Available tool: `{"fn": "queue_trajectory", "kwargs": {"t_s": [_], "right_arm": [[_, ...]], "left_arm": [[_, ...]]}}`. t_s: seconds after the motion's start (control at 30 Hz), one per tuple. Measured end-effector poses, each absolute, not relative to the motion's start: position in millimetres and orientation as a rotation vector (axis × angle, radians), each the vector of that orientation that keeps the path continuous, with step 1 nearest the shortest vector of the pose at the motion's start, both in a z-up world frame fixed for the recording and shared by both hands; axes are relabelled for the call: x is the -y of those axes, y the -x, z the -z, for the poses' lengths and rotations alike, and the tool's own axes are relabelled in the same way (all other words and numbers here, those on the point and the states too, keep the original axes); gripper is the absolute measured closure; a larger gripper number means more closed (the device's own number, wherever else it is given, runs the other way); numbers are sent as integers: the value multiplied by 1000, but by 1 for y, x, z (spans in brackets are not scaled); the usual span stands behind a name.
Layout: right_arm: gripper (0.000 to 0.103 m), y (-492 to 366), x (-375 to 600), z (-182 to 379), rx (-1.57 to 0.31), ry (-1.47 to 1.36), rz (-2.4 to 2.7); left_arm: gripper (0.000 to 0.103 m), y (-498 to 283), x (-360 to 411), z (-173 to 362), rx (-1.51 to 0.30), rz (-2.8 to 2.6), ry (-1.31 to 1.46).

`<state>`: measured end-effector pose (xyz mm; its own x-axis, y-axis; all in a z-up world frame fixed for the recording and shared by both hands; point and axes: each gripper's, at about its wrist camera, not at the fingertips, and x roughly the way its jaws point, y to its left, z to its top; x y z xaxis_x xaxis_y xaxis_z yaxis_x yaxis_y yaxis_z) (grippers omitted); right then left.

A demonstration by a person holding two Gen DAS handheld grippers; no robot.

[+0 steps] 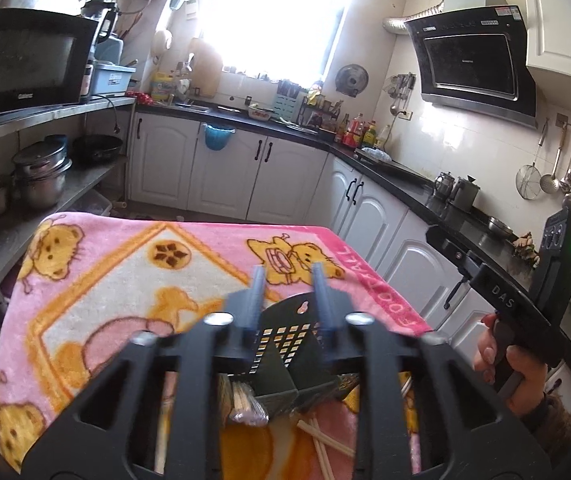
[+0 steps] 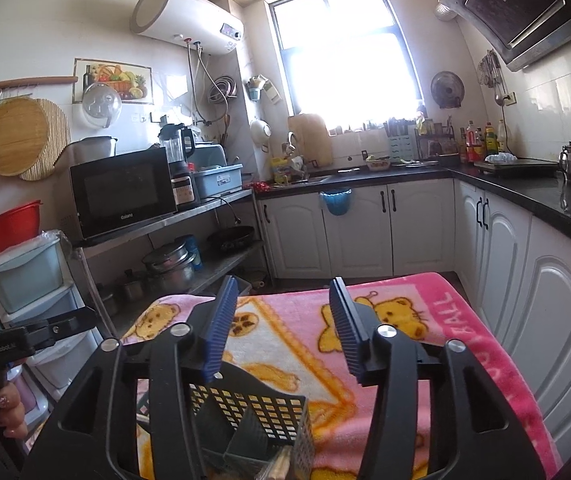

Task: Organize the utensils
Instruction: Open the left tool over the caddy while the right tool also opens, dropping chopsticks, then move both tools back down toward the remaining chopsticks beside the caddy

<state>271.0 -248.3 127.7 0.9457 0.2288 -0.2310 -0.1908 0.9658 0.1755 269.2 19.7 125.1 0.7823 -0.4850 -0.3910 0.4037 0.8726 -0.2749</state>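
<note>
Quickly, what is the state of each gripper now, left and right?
Left gripper: open, holding nothing, above the black utensil basket.
Right gripper: open, holding nothing.

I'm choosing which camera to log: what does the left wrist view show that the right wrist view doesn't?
Only the left wrist view: loose wooden chopsticks lying on the blanket, and the right gripper's handle held in a hand. Only the right wrist view: a white cylindrical water heater and a red bowl. Both: the black perforated utensil basket on the pink bear-print blanket.
</note>
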Motion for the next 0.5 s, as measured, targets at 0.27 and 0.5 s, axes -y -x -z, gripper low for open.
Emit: {"fn": "queue_trajectory", "kwargs": {"t_s": [0.27, 0.5], "right_arm": [[43, -256, 252, -124, -281, -128, -199], [37, -237, 259, -119, -299, -133, -192]], "left_arm": [[48, -250, -27, -127, -446, 455, 184], [25, -234, -37, -124, -435, 425, 192]]}}
